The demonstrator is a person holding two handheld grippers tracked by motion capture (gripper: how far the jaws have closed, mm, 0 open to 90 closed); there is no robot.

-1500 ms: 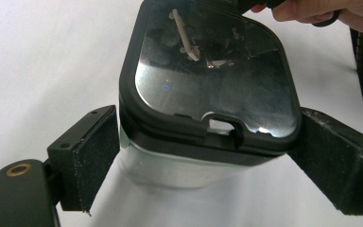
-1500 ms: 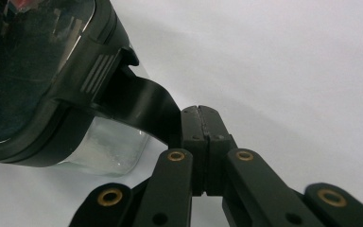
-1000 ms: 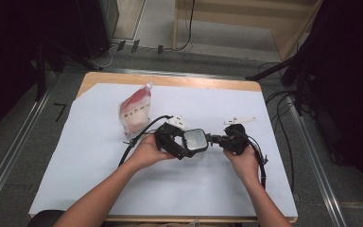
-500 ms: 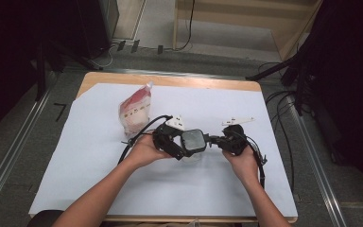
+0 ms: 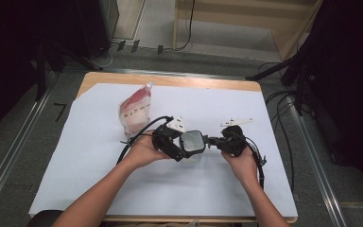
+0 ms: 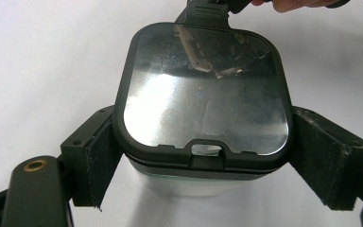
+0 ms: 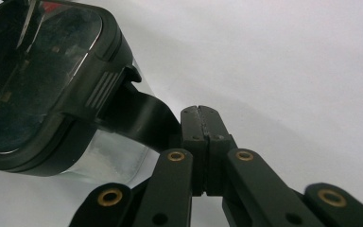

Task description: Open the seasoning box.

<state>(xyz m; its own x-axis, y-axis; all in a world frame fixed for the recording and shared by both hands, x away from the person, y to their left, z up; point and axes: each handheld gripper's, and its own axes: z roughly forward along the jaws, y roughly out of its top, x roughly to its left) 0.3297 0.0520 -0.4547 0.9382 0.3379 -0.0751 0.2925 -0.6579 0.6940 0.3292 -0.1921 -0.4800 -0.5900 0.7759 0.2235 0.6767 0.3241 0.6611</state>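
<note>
Looking down at the table [image 5: 274, 189] with its white sheet, I saw one clear box [image 5: 192, 144] with a dark lid [image 6: 203, 90] standing near the middle, between my two hands. A red and white bag [image 5: 134, 110] lay well apart from it, farther back on the left. My left gripper [image 6: 198, 163] was open about as wide as the box and held its sides, one pad [image 6: 319, 163] pressed on each side just under the lid. My right gripper [image 7: 202, 137] was pinched tight on the black flap [image 7: 144, 118] that sticks out from the lid's edge. I think the box was held steady and the flap was caught, so the grabbing part was done. The lid sat flat on the box, so lifting it off was not yet done.
</note>
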